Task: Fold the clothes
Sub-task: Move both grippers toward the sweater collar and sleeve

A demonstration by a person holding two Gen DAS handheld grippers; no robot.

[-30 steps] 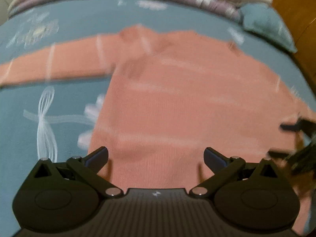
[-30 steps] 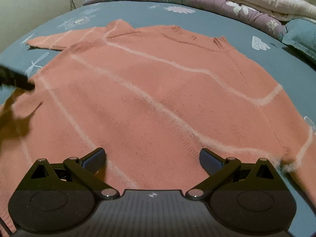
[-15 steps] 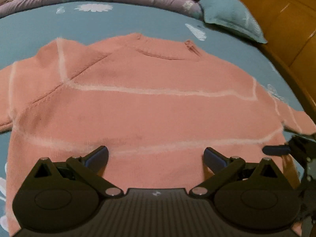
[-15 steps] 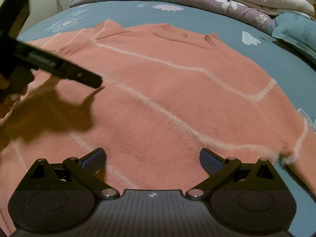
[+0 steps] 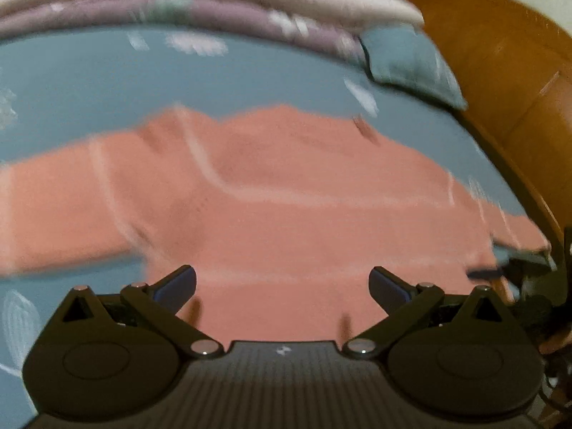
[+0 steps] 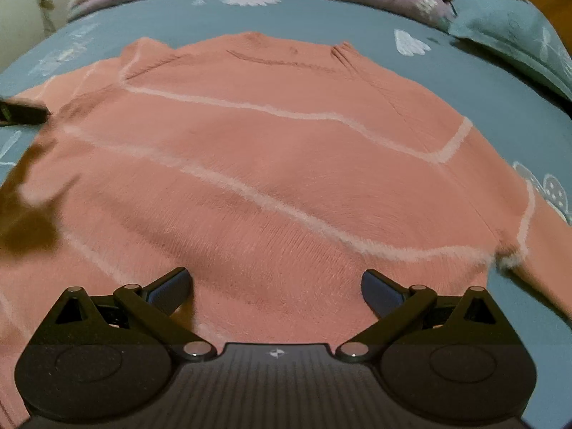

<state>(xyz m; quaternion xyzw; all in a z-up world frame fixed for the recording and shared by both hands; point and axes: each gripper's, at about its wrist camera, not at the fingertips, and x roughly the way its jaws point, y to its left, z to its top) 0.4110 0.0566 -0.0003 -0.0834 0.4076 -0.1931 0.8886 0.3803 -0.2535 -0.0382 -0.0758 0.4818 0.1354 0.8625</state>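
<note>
While both tongs gape empty, left tongs, right tongs, pink sweater flat just ahead.

The left gripper is spread wide, its two dark fingers far apart with nothing between them. It points forward and slightly downward, and its view is smeared by motion blur. The right gripper is likewise spread wide, fingers well apart and empty, angled forward and down. In the left wrist view the right gripper shows at the far right edge; beside it something skin-coloured may be part of a hand, too blurred to tell. One dark finger of the left gripper pokes in at the right wrist view's left edge.
</note>
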